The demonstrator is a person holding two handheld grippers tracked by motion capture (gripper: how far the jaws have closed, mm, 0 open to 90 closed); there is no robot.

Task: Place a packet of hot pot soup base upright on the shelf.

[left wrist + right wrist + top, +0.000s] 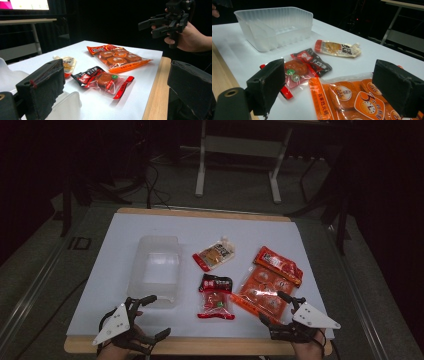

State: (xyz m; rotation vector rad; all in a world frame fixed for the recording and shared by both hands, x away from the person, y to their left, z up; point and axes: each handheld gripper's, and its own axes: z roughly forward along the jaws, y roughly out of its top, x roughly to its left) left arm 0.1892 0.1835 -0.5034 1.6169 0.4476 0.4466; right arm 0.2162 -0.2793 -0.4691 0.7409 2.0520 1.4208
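The right gripper (276, 309) hovers over the near end of the orange snack pack (265, 292), its fingers spread wide with nothing between them; the left gripper (150, 317) waits equally wide and empty at the near edge of the tabletop (110, 250). That flat pack looks light, crinkly and slick, so pinching a sealed edge seems best. Farther off stands the clear tray (156, 268)

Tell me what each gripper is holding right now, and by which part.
Nothing is held. The left gripper and right gripper are both open, their fingers apart with nothing between them, near the table's front edge.
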